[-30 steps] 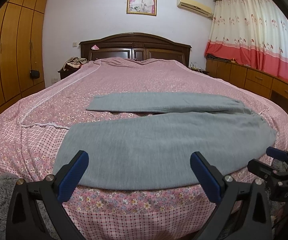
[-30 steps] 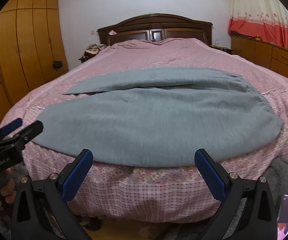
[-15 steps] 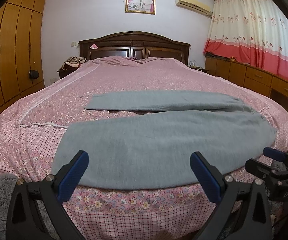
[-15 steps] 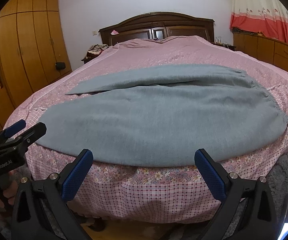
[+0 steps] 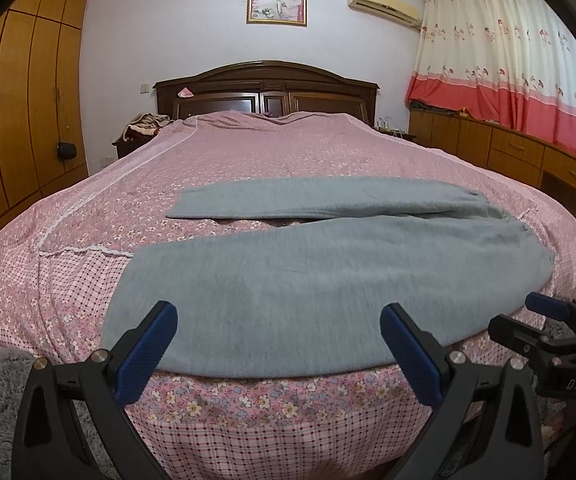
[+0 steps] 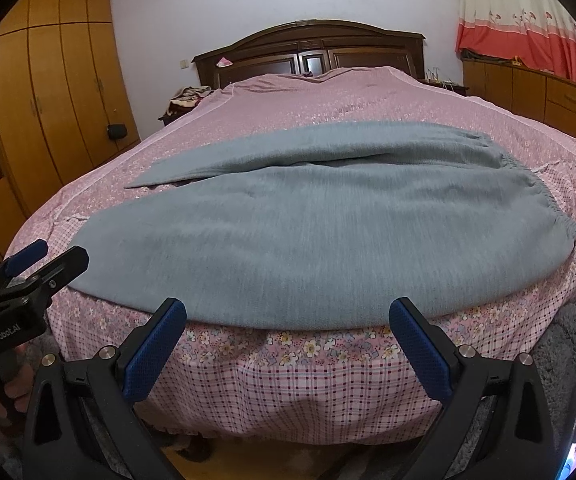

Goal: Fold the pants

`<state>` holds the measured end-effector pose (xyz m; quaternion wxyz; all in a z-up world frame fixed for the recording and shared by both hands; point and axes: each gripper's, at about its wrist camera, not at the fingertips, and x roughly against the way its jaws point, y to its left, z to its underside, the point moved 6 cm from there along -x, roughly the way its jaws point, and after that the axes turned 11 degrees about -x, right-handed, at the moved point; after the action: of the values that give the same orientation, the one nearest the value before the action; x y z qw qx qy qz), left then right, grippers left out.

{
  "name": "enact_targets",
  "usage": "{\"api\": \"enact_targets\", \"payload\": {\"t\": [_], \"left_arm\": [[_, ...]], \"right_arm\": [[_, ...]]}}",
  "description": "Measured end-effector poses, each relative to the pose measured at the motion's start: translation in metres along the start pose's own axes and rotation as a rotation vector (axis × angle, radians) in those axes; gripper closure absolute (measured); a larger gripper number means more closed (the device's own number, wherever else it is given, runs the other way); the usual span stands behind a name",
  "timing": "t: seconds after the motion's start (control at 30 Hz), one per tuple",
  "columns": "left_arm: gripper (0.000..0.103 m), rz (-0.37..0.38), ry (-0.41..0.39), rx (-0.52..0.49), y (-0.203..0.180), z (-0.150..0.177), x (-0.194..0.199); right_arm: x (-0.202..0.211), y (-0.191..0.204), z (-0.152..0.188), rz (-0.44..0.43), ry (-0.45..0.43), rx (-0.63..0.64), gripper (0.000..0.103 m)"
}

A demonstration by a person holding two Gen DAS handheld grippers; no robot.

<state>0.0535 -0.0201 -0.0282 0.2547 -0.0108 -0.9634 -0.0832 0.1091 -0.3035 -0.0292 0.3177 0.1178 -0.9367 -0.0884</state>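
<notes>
Holding my left tool [image 5: 276,352] and right tool [image 6: 288,344] wide open and empty at the bed [image 5: 88,240] edge, ready to pinch the near leg of the grey pants [image 5: 308,280] spread flat across it

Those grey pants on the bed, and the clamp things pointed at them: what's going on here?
A person is about to fold the pants, holding a two-finger tool in each hand. The pants lie flat on the bed, legs spread in a V, waistband to the right. The left tool and right tool both hover open at the near edge, touching nothing. No fold has been made yet.
</notes>
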Motion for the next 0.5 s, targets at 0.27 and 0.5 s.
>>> {"api": "enact_targets", "payload": {"t": [0.27, 0.5], "left_arm": [[0.0, 0.003, 0.0, -0.002, -0.0015, 0.001, 0.0007], [0.0, 0.006, 0.006, -0.003, -0.0026, 0.0017, 0.0002]], "right_arm": [[-0.0019, 0.0035, 0.0022, -0.017, 0.017, 0.006, 0.0], [-0.0004, 0.004, 0.0015, -0.024, 0.014, -0.001, 0.0]]}}
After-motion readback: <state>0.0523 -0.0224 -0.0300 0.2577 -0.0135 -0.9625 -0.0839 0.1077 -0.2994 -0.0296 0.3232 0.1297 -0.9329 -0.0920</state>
